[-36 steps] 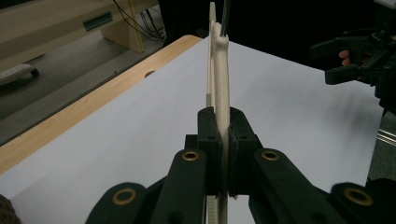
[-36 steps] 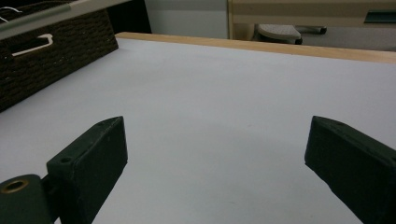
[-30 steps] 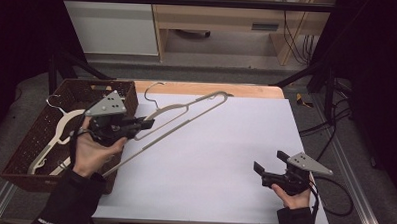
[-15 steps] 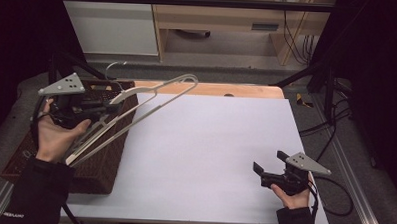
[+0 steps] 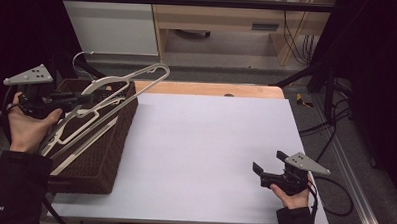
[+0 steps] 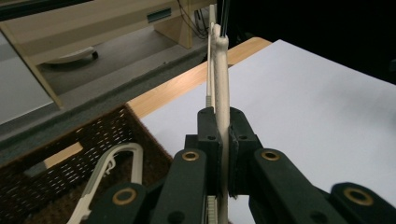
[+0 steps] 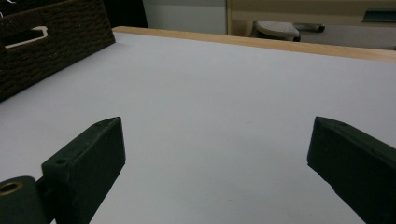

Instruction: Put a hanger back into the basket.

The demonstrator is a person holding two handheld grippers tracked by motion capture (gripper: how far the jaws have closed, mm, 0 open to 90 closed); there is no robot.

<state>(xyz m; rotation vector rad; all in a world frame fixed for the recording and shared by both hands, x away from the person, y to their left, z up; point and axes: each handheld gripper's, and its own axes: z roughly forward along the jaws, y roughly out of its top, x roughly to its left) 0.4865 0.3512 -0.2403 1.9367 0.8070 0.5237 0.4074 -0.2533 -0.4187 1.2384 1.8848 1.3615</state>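
Note:
My left gripper point(image 5: 76, 99) is shut on a cream hanger point(image 5: 137, 80) and holds it tilted above the brown woven basket point(image 5: 112, 154) at the table's left edge. The hanger's long end rises to the right past the basket's far corner, and its wire hook point(image 5: 81, 57) points up. In the left gripper view the jaws clamp the hanger's thin bar point(image 6: 221, 93) edge-on. Another pale hanger point(image 6: 114, 163) lies inside the basket point(image 6: 56, 186). My right gripper point(image 5: 269, 163) rests near the front right of the white table point(image 5: 205, 137), open with nothing in it point(image 7: 215, 140).
A wooden strip point(image 5: 212, 89) runs along the table's far edge. Beyond it stand a pale cabinet point(image 5: 109, 19) and a wooden shelf unit point(image 5: 225, 18). Cables point(image 5: 331, 126) lie on the floor to the right. The basket's side point(image 7: 46, 42) appears far left in the right gripper view.
My left gripper has carried the hanger left and a little up, from over the table's left part to above the basket. The right gripper has stayed still.

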